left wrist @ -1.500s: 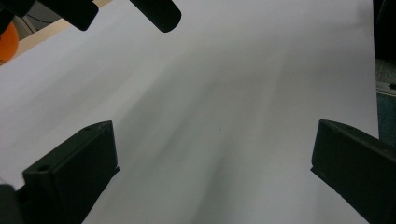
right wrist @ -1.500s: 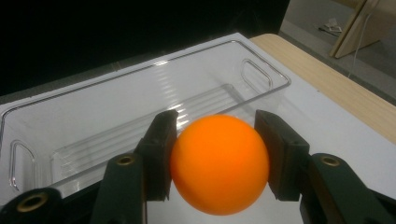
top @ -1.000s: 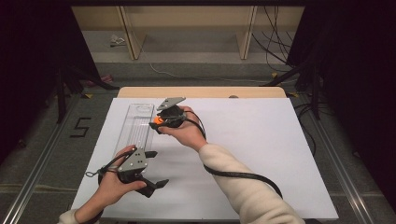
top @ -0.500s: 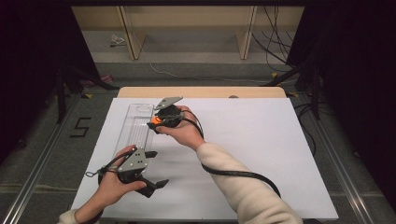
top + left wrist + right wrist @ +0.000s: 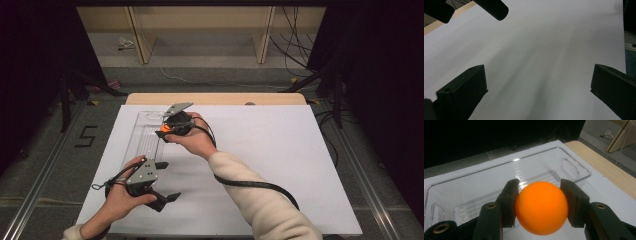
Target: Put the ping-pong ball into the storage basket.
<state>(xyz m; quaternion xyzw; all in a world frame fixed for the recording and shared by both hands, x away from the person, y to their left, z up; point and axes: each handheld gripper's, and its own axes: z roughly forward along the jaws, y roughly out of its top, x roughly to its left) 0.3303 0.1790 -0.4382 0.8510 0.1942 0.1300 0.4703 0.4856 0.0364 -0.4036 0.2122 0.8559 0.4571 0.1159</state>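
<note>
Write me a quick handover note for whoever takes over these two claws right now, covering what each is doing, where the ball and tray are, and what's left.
Right claw: shut on the round orange ball, one jaw on each side, held at the long edge of the clear plastic rectangular tray.
Left claw: open, holding nothing, low over the white table cover near the tray's near end.
Tray: lies lengthwise along the left side of the table, with nothing visible inside it.
Done: ball is gripped and brought to the tray.
Left, most likely: move the ball over the tray, open the jaws to set it inside, then withdraw.
</note>
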